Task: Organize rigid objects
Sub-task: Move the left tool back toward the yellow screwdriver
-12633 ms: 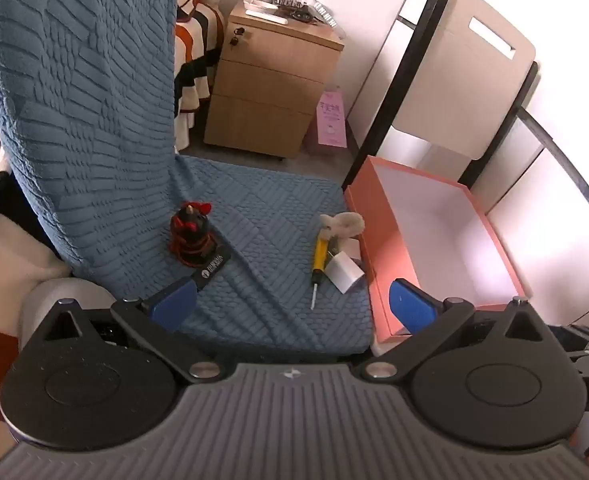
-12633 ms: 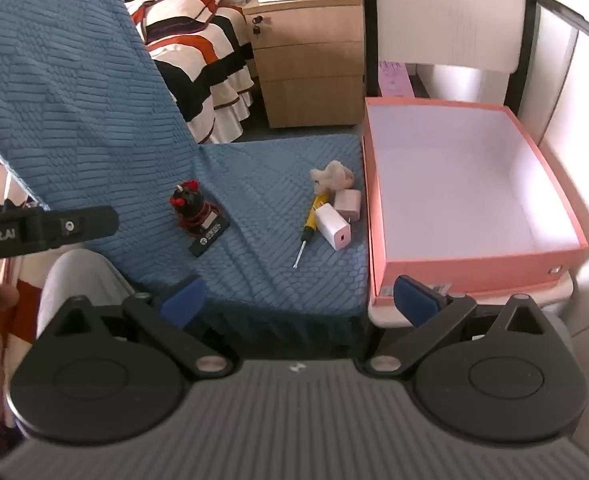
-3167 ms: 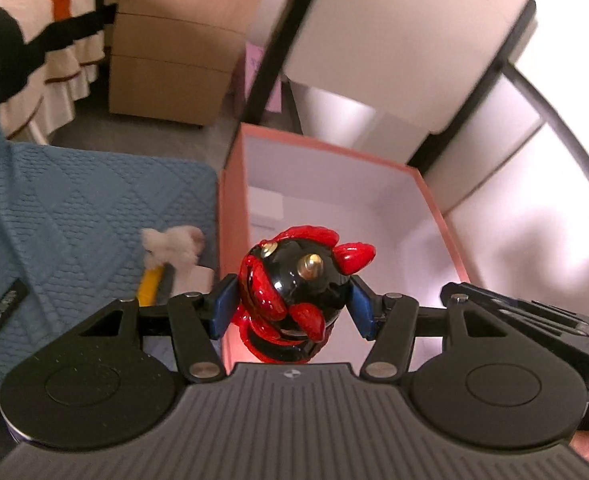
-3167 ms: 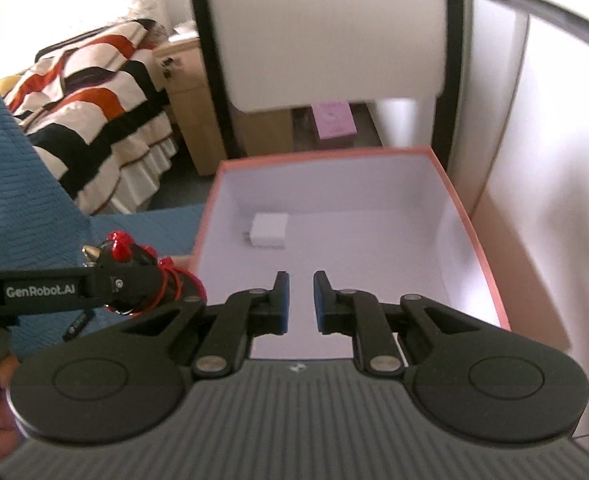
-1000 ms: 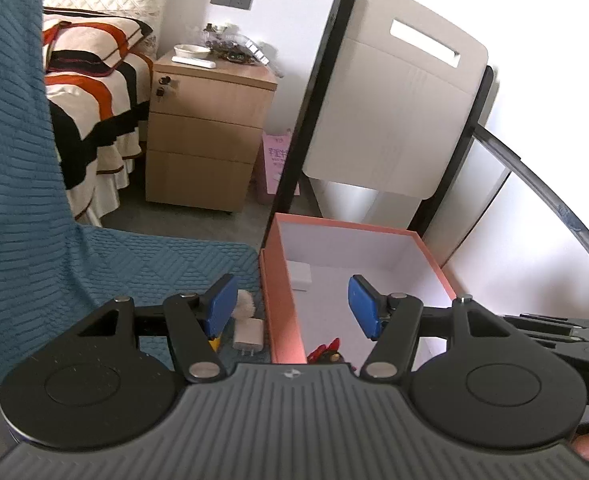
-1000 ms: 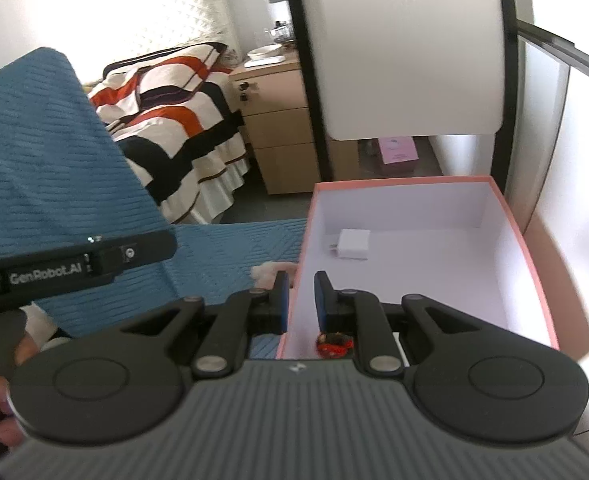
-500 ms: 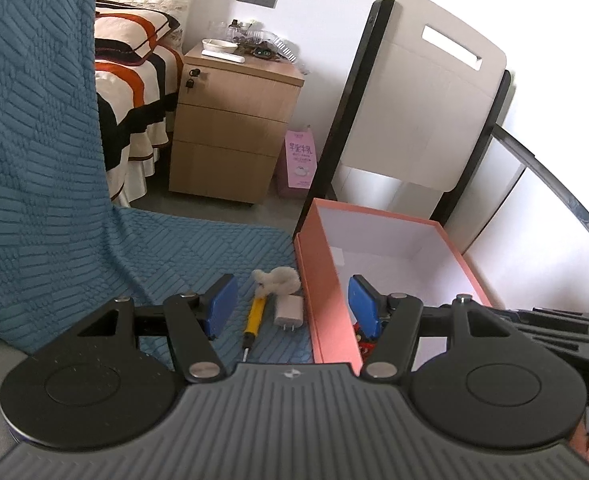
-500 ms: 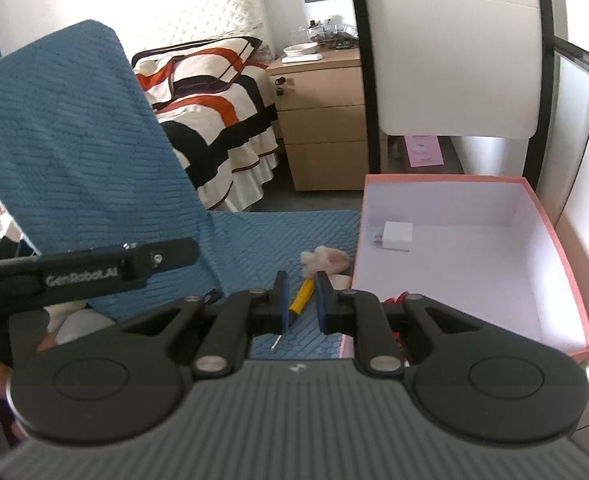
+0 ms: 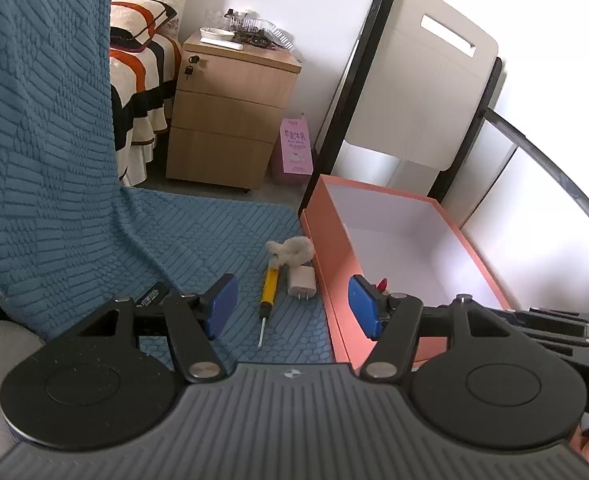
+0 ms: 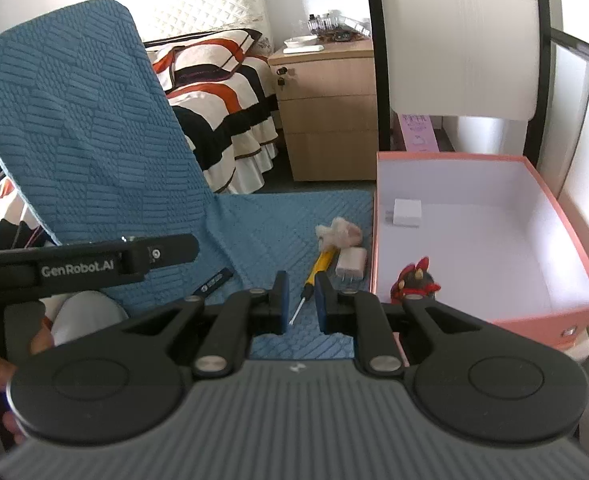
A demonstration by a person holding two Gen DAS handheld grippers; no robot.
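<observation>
The left gripper hangs over the near edge of the blue quilted cover, its blue-padded jaws standing well apart with nothing between them. Past them, on the cover, lie a yellow-handled screwdriver, a pale plug adapter just beside it on the right, and a small fluffy beige toy touching the far ends of both. All three sit close against the left wall of the pink box.

The right gripper has its jaws drawn almost together, only a narrow slit left, and they grip nothing. Through the slit the screwdriver's tip shows on the cover. Inside the box, which is white within, a red and black figurine stands upright in the near left corner, and a white charger block lies flat farther back along the same left wall; the two are well apart. A small black label tag lies on the cover to the left of the screwdriver.

The cover also drapes a chair back. Behind stand a striped bed and a wooden bedside cabinet
</observation>
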